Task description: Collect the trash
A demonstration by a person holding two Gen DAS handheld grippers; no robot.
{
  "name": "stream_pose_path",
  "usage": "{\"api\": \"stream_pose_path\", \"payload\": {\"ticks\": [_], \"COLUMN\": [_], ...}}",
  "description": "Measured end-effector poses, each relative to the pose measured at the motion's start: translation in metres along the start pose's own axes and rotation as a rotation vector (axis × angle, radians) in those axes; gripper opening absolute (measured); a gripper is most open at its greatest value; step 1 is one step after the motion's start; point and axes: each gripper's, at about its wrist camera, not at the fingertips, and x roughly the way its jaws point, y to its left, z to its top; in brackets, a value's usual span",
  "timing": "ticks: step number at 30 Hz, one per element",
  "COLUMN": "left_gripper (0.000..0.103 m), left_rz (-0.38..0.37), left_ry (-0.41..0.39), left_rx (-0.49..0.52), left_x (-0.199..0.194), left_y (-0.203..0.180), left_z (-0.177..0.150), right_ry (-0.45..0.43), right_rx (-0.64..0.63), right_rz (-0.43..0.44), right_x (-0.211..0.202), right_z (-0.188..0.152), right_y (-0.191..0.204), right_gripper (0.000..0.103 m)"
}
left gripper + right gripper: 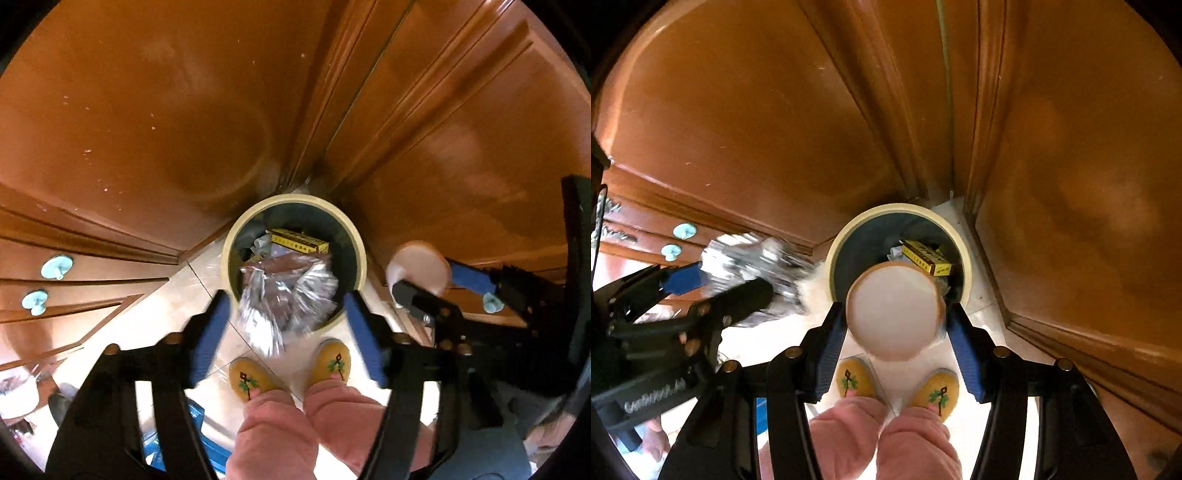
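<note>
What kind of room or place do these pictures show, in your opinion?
Probably a room in a home, at a corner by wooden furniture. The signs: brown panelled wooden doors, drawers with pale blue knobs, a light tiled floor with a round trash bin, and a person's yellow slippers.

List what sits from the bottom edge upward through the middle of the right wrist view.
Pink trouser legs → yellow slippers → the round cup between the right gripper fingers → the cream-rimmed bin with a yellow box inside → the wooden cabinet doors.
</note>
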Motion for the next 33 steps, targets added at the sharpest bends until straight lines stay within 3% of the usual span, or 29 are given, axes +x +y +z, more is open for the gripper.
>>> {"api": "stream_pose_path", "payload": {"ticks": [2,4,10,15,24,33], "left_gripper": [0.086,0.086,0.086,0.086,0.086,0.086], "left_rz": [-0.001,0.007,0.026,0.035,0.068,0.101], "left_ry": [0.002,0.003,0.002,-0.015,-0.082,-0.188], "left_rx": [0.007,0.013,0.038,0.048,0.079,0.038], "left_x": [0.004,0.005,-0.008,-0.042,-0.159,-0.294], "left_y": [0.007,0.01,0.011,0.003,-0.021,-0.033], "left_z": [-0.002,-0.003,-0.007,-0.009,0.001,0.02], "right_ry": [0.007,0.005,-0.01,-0.02,-0.054,-0.174], "right_rx": [0.024,0.04,0.038,0.054,0.073,0.049], "right_rz": [0.001,0.011,0.006,-0.001,-0.009,-0.014], "right_x": [0.006,0.011,0.006,-0.025,-0.135,-0.282], "right_z": [0.003,0.007,0.013,0.012,0.011,0.022], "right_y": [-0.005,-0.012,-0.006,0.005,0.035,0.069], "right_gripper": [0.065,0.072,0.072,0.072,0.072,0.072]}}
